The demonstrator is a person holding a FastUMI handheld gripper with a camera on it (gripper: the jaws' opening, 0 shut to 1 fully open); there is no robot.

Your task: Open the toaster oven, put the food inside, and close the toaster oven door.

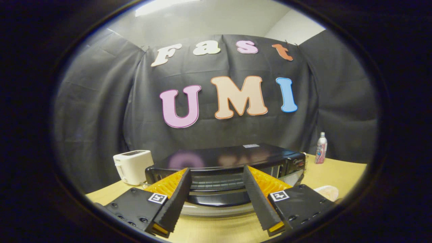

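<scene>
Two fingers of gripper (pixel 217 197) spread wide, holding nothing, aimed at black toaster oven (pixel 226 165) mid-table, door dropped open just ahead. White toaster (pixel 132 166) near table (pixel 337 173) left edge, bottle (pixel 321 148) toward far right edge, pale food (pixel 326 192) beside right finger.

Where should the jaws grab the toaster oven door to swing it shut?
Probably the handle bar along the free front edge of the lowered toaster oven door. It lies crosswise just ahead of the open gripper, so come from the front and lift.
</scene>
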